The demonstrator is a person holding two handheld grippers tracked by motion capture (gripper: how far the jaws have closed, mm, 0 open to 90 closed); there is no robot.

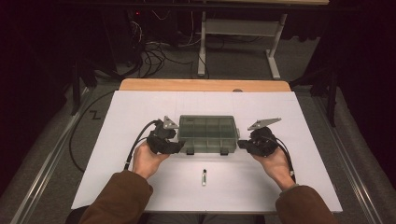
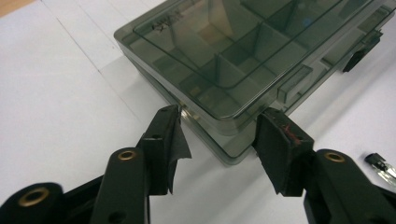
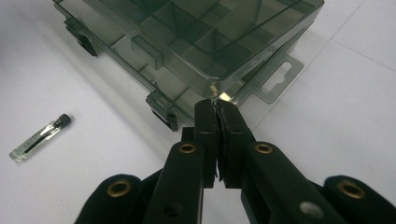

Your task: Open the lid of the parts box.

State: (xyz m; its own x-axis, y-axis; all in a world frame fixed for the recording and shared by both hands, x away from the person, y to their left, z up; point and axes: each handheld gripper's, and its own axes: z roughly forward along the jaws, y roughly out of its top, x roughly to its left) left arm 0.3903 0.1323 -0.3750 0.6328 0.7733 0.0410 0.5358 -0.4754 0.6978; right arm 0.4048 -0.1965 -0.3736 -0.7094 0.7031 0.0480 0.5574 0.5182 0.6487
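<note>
Sitting at the centre of the high view, the smoky compartment box rests closed on the white sheet, its latches facing the person. The left gripper stands open, its jaws straddling the box's near corner without pressing it. The right gripper is closed on nothing, tips right against the opposite corner. With neither holding it, a nudge from the right could slide or twist the box, perhaps toward the small glass vial lying lower centre.
</note>
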